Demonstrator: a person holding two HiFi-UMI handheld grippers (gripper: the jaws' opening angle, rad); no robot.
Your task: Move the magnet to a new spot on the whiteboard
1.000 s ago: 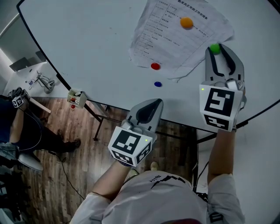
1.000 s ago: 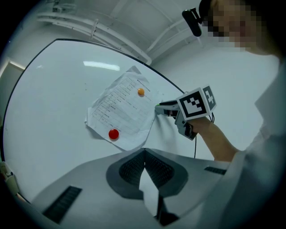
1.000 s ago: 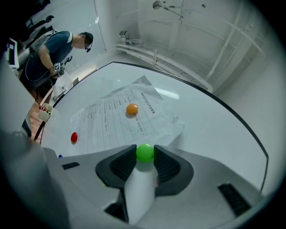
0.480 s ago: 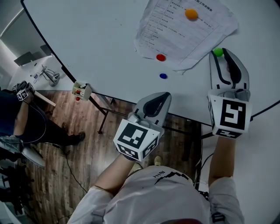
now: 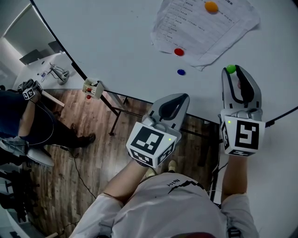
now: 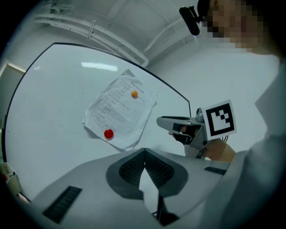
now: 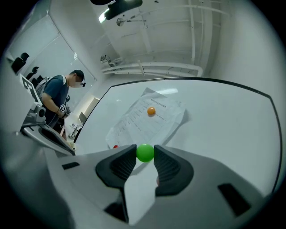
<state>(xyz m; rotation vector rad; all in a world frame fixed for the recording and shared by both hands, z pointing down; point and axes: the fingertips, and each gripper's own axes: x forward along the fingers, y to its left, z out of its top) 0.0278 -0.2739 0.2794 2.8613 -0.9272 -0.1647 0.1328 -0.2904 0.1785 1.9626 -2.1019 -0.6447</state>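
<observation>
Whiteboard carries printed sheet, pinned by orange magnet and red magnet. Right tool pinches green magnet by its sides, below sheet corner, likely ready for relocating. Left tool closed, empty, held clear.

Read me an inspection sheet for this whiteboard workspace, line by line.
Surface: whiteboard, white, mostly bare, with a dark edge.
Job's things: green magnet between the pads of the right gripper, below the paper sheet; contact with the board cannot be told.
Clutter: orange magnet and red magnet on the sheet; blue magnet on bare board; small holder at the board's edge.
Grippers: right closed on the green magnet; left gripper shut, empty, short of the board.
Cables: thin dark cable on the floor.
Surroundings: wooden floor; another person by a side table.
</observation>
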